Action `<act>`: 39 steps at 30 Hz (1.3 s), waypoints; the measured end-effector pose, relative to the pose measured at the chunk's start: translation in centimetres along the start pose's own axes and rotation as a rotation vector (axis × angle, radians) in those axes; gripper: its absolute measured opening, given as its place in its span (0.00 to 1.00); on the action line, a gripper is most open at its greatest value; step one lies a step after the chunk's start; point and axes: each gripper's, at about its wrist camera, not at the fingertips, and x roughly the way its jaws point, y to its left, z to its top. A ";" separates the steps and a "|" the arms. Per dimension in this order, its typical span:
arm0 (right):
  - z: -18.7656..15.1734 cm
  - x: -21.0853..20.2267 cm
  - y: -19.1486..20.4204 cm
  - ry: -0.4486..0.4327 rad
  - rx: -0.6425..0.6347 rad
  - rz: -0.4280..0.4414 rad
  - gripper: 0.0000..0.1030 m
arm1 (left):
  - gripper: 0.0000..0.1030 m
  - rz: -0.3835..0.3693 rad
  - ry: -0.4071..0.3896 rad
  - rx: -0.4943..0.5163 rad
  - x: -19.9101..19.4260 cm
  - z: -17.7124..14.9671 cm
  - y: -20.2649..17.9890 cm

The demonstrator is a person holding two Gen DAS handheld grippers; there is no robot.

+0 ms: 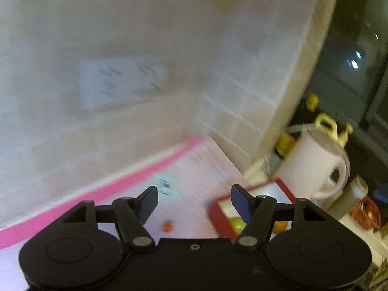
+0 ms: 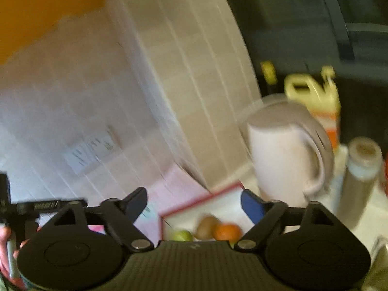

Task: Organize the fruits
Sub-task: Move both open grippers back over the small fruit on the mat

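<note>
**Both grippers empty, fruit tray just ahead**

Left gripper spread wide, nothing between the fingers. Right gripper likewise released and empty. Both views motion-blurred.

Nearest fruit: a small orange-red fruit loose on the pink mat, just ahead of the left gripper, apart from the tray. Right of it, the red-rimmed tray holds three fruits: one green apple, one kiwi, one orange, kiwi and orange touching.

Likely step: pick the stray fruit and move it to the tray. Advice: centre the fingers over it, descend straight, close gently; it's small and could roll.

Beyond: one white kettle, one yellow jug, one steel bottle, tiled wall.
</note>
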 end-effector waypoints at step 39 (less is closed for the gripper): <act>-16.6 16.1 18.7 0.458 -0.303 0.111 0.98 | 0.78 0.117 0.162 -0.043 -2.3 -10.0 15.9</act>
